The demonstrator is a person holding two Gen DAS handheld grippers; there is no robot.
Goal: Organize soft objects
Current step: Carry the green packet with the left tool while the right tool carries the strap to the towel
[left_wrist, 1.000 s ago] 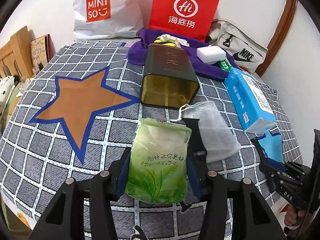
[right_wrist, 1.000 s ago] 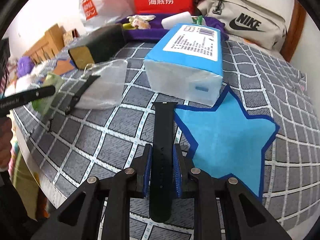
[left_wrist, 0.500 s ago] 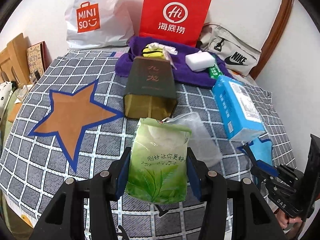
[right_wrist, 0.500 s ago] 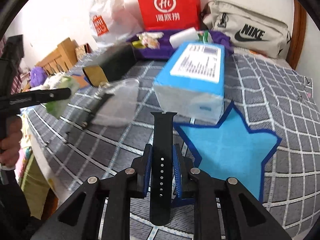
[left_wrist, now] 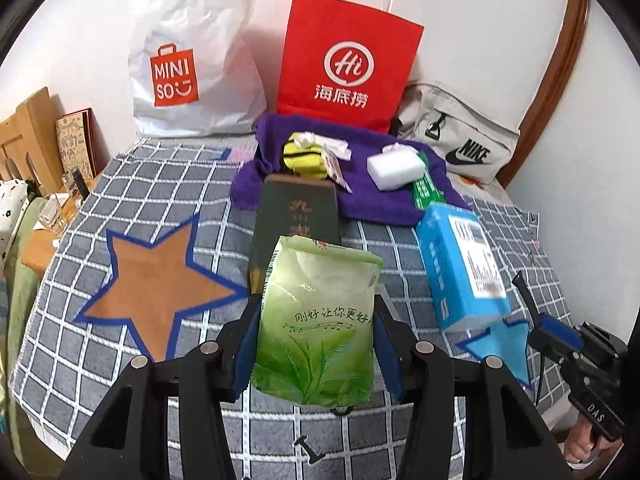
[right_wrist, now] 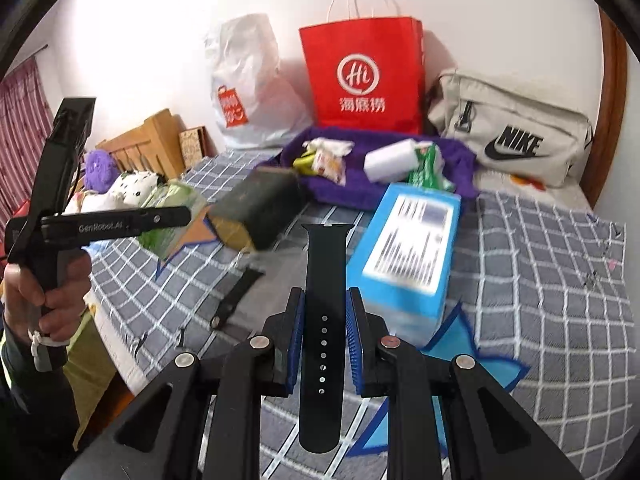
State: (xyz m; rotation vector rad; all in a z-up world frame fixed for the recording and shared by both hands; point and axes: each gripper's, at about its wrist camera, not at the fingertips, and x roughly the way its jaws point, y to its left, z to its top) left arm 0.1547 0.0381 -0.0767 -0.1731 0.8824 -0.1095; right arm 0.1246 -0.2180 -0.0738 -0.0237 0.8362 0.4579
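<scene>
The left gripper (left_wrist: 316,332) has its jaws clenched on the two side edges of a soft green plastic packet printed with tea leaves (left_wrist: 316,320), spread only as wide as the packet, which stands upright between the blue pads and is lifted clear of the grey checked bedspread (left_wrist: 120,400). The right gripper (right_wrist: 322,332) has its jaws drawn in narrow, gripping a black rubber watch strap with a row of holes (right_wrist: 323,320) by its long edges; the strap runs lengthwise through the jaws, its ends sticking out ahead and behind, held above the bedspread. Taking the long blue tissue pack (left_wrist: 460,268) as landmark: the held strap sits just left of it in the right wrist view, a light-blue star patch with a dark border (left_wrist: 496,344) lies at its near end, and a second black strap piece (right_wrist: 236,296) lies flat on the bedspread further left. A dark green rectangular tin box (left_wrist: 296,220) lies left of the tissue pack, directly behind the held packet, with an orange star patch (left_wrist: 160,280) beyond that. Behind the tissue pack a purple towel (left_wrist: 372,196) carries a white sponge block (left_wrist: 396,164) and a yellow pouch (left_wrist: 304,158); a red paper bag (left_wrist: 348,68), a white Miniso bag (left_wrist: 192,60) and a beige Nike bag (left_wrist: 460,144) stand against the wall.
</scene>
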